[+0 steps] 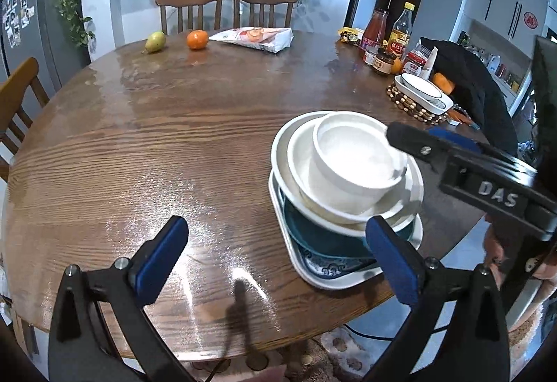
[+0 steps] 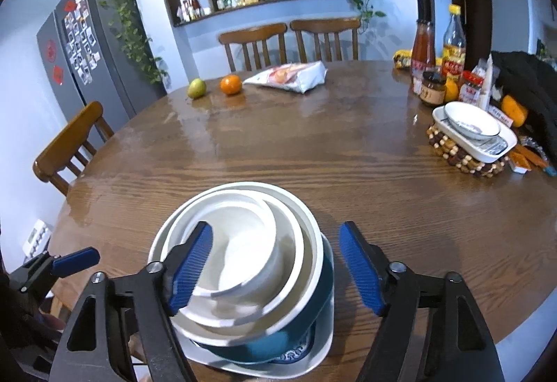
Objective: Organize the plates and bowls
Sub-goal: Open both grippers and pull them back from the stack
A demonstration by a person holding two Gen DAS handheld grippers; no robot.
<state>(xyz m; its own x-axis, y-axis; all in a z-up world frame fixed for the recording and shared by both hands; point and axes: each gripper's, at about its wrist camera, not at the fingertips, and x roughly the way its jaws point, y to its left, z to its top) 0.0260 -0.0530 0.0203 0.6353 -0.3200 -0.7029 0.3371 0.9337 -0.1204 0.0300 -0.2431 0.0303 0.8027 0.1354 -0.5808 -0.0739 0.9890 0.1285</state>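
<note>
At table's near edge: left gripper [image 1: 278, 260], jaws wide apart, nothing between.
Right gripper [image 2: 278, 272]: jaws spread, not pressing the stack.
Stack: white bowls [image 2: 243, 242] nested on teal bowl [image 2: 313, 298], on patterned rectangular plate [image 1: 330, 274].
Far side: pear [image 1: 155, 41], orange [image 1: 197, 39].

White bowls [image 2: 243, 253] nest upright inside a teal bowl [image 2: 306, 309]. The stack sits on a blue-patterned white plate [image 1: 334, 274] at the counter's [image 1: 174, 138] near edge.
</note>
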